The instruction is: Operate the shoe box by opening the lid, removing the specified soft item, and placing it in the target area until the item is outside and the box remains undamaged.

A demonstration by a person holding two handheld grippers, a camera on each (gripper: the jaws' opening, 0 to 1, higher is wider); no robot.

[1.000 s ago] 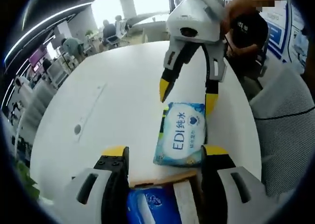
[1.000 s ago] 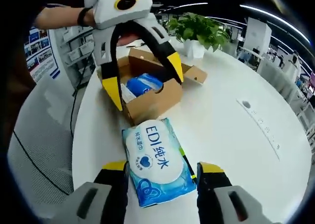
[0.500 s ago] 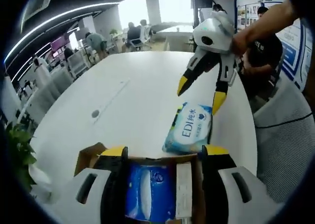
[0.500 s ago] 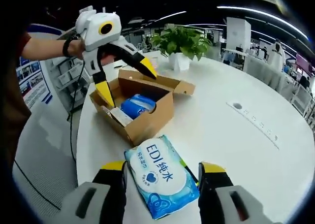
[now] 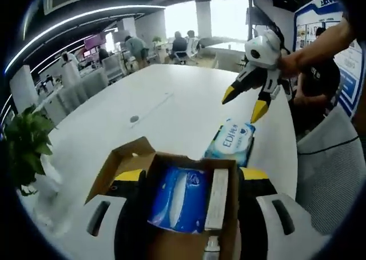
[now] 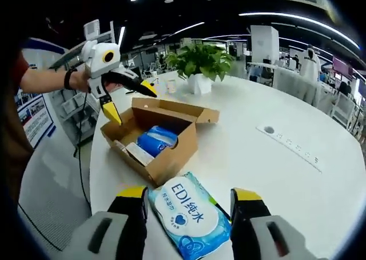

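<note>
Cardboard shoe box [image 6: 163,148] open | wipes pack [image 6: 191,217] on table [image 6: 269,174]

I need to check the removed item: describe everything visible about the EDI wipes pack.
The EDI wipes pack is a soft, glossy plastic pouch, light blue and white with blue lettering and a heart mark. It lies flat, face up, on the white table, outside and just in front of the open cardboard box. The right gripper is open around it, seemingly not gripping.
</note>
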